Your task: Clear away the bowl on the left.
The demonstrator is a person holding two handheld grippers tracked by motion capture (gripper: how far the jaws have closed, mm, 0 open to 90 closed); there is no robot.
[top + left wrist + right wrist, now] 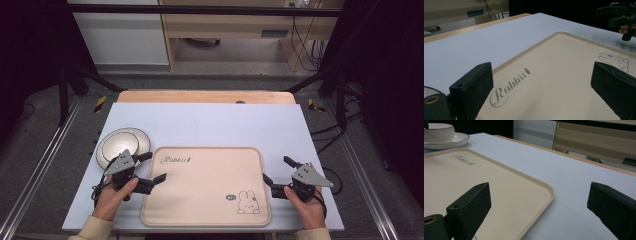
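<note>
A beige tray point(200, 192) with "Rabbit" lettering and a rabbit drawing lies at the front middle of the table. My left gripper point(154, 167) is open at the tray's left edge, its jaws wide apart over the tray point(559, 75) in the left gripper view point(541, 75). At the tray's right edge my right gripper point(276, 170) is open; its jaws point(539, 197) straddle the tray's rim point(549, 192). Nothing is between either pair of jaws. A white bowl point(437, 132) sits on a white plate point(459, 138) left of the tray, also in the high view point(122, 145).
A pale blue-white mat point(210, 125) covers the table, whose wooden edge point(200, 96) shows at the back. Black frame posts stand at both sides. In the left gripper view the right gripper point(611, 16) shows far off at the top right.
</note>
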